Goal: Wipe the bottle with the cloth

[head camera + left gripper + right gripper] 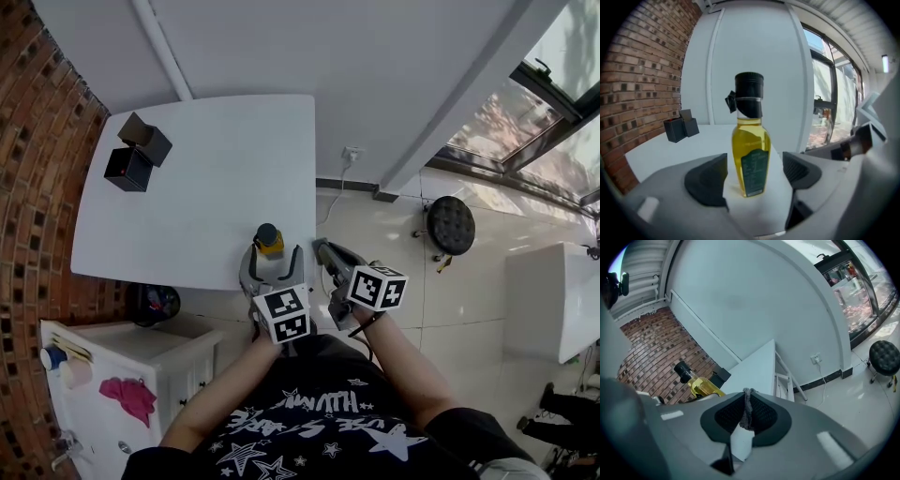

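A bottle of yellow oil with a black cap stands upright near the front edge of the white table. My left gripper is open around it. In the left gripper view the bottle rises between the two dark pads, with a gap on each side. My right gripper hovers just off the table's front right corner, beside the bottle. It is shut on a thin grey cloth that is pinched edge-on between its pads. The bottle shows to its left.
Two black boxes sit at the table's far left, by the brick wall. A black stool stands on the tiled floor to the right. A white cabinet with a pink rag is at my lower left.
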A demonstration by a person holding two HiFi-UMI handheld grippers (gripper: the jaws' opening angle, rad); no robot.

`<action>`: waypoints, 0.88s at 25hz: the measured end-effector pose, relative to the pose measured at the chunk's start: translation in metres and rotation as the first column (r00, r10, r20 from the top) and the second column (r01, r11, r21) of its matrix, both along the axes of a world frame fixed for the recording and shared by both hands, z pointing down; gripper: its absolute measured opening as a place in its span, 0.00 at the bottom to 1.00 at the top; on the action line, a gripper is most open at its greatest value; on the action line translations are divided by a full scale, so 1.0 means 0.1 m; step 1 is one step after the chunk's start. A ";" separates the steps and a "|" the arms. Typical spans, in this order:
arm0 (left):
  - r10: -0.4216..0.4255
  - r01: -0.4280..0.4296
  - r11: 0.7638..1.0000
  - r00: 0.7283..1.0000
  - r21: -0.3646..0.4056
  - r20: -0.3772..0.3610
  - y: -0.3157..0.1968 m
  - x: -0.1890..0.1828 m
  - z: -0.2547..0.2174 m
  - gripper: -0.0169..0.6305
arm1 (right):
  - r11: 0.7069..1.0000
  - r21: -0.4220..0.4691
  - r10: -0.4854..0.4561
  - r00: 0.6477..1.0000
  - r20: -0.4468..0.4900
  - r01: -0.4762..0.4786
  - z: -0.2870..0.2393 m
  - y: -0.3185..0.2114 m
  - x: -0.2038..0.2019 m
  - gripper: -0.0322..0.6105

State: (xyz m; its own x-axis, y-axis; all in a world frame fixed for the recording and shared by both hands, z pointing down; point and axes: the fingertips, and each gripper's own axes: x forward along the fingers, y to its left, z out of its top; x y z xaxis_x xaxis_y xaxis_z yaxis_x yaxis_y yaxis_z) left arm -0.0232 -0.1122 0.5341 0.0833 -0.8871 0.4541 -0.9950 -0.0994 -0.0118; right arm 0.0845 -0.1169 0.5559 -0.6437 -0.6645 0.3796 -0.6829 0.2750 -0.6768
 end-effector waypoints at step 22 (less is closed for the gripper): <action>0.005 -0.010 0.999 0.995 0.049 0.095 -0.11 -0.09 -0.02 0.43 | 0.998 0.005 -0.059 0.998 0.008 0.059 -0.03 -0.07 0.03 0.11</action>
